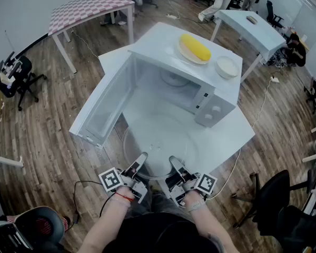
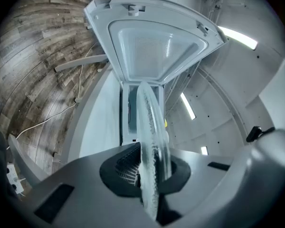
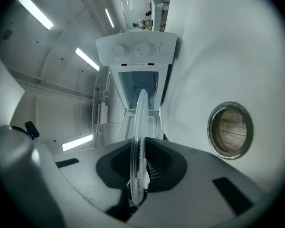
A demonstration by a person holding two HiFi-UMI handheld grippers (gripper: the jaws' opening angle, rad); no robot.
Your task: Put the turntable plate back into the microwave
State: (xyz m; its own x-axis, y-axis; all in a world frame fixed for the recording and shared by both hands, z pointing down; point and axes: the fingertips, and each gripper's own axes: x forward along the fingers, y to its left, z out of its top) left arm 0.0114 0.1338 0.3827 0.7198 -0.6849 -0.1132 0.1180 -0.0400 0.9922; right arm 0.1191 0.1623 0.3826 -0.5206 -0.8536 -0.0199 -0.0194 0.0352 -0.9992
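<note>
Nearest, the left gripper (image 1: pixel 140 161) and right gripper (image 1: pixel 175 165) sit side by side at the near edge of the white bench (image 1: pixel 237 136). Each gripper's jaws pinch the near rim of the clear glass turntable plate (image 1: pixel 157 144); both gripper views show the glass edge-on between them. The turntable plate lies level in front of the microwave (image 1: pixel 210 88), outside its cavity; contact with the bench cannot be confirmed. The microwave door (image 1: pixel 102 107) stands open to the left. On the microwave's top sit a dish with a yellow item (image 1: pixel 195 47) and a small white bowl (image 1: pixel 227 66).
</note>
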